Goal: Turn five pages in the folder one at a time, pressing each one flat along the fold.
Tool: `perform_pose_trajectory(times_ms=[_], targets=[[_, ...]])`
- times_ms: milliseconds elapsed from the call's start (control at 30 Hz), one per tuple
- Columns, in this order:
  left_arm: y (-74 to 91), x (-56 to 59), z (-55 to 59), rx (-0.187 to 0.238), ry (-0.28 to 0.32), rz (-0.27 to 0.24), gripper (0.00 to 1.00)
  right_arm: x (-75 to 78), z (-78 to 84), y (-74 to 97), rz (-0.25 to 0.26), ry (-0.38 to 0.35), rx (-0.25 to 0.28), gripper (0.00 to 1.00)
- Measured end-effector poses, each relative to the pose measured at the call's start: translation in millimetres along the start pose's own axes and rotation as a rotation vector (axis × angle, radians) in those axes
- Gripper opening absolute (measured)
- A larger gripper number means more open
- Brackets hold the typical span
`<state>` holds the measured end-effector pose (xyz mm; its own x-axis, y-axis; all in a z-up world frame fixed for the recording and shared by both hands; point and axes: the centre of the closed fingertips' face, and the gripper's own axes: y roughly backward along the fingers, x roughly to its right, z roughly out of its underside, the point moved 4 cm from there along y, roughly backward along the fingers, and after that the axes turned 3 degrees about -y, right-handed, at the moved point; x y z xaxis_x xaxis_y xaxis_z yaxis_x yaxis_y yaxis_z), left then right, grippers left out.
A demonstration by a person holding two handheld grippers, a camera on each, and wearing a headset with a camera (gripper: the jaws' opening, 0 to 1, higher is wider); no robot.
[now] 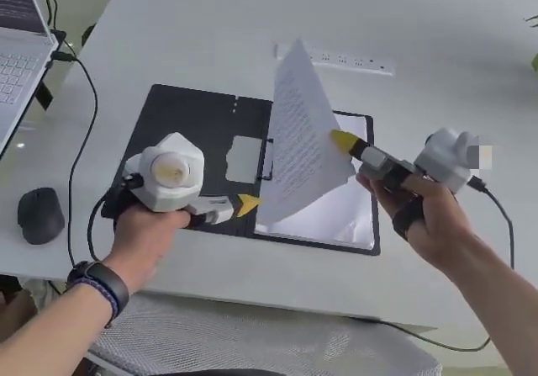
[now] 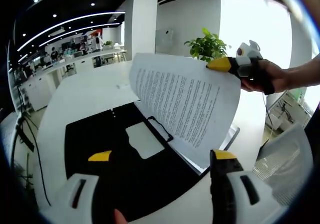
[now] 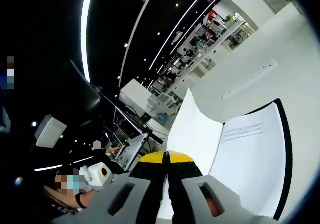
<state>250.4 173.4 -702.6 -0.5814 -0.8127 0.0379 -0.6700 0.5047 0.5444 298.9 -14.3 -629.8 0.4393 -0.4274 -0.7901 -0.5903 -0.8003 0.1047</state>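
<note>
Nearest us, the left tool [image 2: 162,156] sits in the person's left hand [image 1: 147,233] over the near edge of the folder [image 1: 185,124], its yellow-tipped jaws spread wide with nothing between them. We see the right tool [image 1: 345,142] with its jaws closed on the outer edge of one page [image 1: 298,132]. That page is a thin white sheet densely printed in black text. It stands lifted and gently curved above the fold, attached along its inner edge. The folder lies open on the bench [image 1: 210,39]. It is matte black and rectangular, with a pale translucent pocket [image 1: 244,159] on its left cover and a black clip [image 1: 267,159] at the spine. We note the remaining pages [image 1: 336,212] lying flat and glossy white on the right cover. Farther off on the smooth white bench lies a white power strip [image 1: 336,58]. To the left are a silver laptop [image 1: 17,48], a rounded dark mouse [image 1: 39,214] and a thin black cable [image 1: 84,124]. Below the bench edge shows a grey mesh chair [image 1: 210,334].
</note>
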Motion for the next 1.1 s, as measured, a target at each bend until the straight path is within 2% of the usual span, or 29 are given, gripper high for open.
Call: perform_pose_trajectory(times_ms=[367, 533, 567, 633, 1100], targets=[[25.6, -17.8, 10.0, 0.012, 0.033, -0.051, 0.78, -22.9, 11.3, -42.2, -0.081, 0.017, -0.062, 0.00], [35.5, -23.0, 10.2, 0.021, 0.039, -0.064, 0.78, -33.0, 23.1, -65.4, -0.115, 0.025, -0.106, 0.00], [36.9, -27.7, 9.5, 0.024, 0.043, -0.066, 0.78, -35.0, 26.9, -71.1, -0.122, 0.025, -0.117, 0.00], [41.0, -29.9, 9.7, 0.028, 0.045, -0.071, 0.78, -37.5, 33.6, -80.5, -0.132, 0.022, -0.134, 0.00], [75.3, -43.4, 6.3, 0.056, 0.057, -0.113, 0.79, -41.6, 75.2, -134.6, -0.138, 0.021, -0.266, 0.00]])
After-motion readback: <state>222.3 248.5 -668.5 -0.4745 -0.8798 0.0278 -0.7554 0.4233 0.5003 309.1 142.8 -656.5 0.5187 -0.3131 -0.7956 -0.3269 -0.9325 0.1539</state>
